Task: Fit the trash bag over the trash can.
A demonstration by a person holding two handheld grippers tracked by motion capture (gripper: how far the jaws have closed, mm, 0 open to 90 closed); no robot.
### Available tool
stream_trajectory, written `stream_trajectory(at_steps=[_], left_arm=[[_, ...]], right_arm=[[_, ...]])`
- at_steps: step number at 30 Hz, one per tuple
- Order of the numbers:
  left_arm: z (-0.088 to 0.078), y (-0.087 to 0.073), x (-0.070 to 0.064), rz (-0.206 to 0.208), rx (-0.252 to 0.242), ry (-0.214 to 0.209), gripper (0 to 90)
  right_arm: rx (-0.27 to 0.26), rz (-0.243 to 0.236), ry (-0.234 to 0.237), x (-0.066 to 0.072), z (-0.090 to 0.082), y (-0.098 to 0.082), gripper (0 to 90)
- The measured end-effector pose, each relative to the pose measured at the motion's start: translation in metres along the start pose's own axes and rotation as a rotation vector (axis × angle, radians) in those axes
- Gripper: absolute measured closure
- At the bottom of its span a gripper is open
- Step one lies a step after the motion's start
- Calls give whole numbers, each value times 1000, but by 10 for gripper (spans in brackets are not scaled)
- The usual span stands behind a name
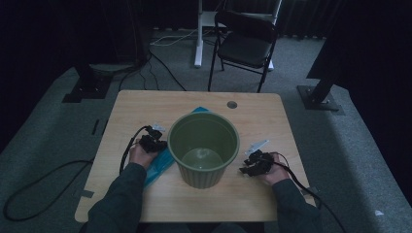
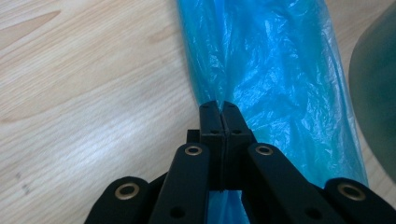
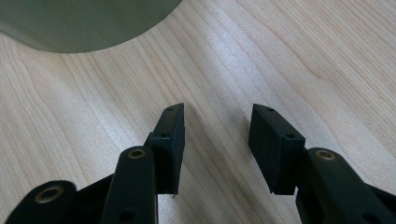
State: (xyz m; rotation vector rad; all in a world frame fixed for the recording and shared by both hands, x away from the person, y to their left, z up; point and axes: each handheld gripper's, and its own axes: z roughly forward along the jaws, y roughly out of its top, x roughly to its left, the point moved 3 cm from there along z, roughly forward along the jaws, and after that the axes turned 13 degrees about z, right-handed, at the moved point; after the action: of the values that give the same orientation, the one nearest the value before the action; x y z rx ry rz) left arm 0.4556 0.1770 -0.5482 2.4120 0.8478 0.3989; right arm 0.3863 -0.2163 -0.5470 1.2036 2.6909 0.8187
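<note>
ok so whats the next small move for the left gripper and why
Probably lift the left gripper a little. Its jaws look pressed together at the edge of the blue plastic bag, which lies flat on the table beside the green bin. A small lift would show whether the film is really caught.

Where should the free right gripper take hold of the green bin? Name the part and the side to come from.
Grip the rim of the green bin on its right side, coming from the right gripper, which stands open over bare table. The bin is upright and open-topped, far wider than the jaws, so probably just the thin wall fits: one jaw inside, one outside.
</note>
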Motion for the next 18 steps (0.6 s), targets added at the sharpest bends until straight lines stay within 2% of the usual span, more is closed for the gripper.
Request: stream_trajectory(at_steps=[3, 7, 9, 18], left_arm=[[-6, -6, 1, 1, -6, 4, 895], [-12, -10, 2, -19, -31, 0, 895], [-21, -12, 3, -22, -55, 7, 895], [-38, -16, 10, -35, -89, 32, 895]], right_arm=[[-2, 1, 0, 0, 0, 0, 551], [-1, 0, -1, 0, 0, 0, 549], [0, -1, -1, 0, 0, 0, 549], [1, -5, 0, 0, 0, 0, 548]])
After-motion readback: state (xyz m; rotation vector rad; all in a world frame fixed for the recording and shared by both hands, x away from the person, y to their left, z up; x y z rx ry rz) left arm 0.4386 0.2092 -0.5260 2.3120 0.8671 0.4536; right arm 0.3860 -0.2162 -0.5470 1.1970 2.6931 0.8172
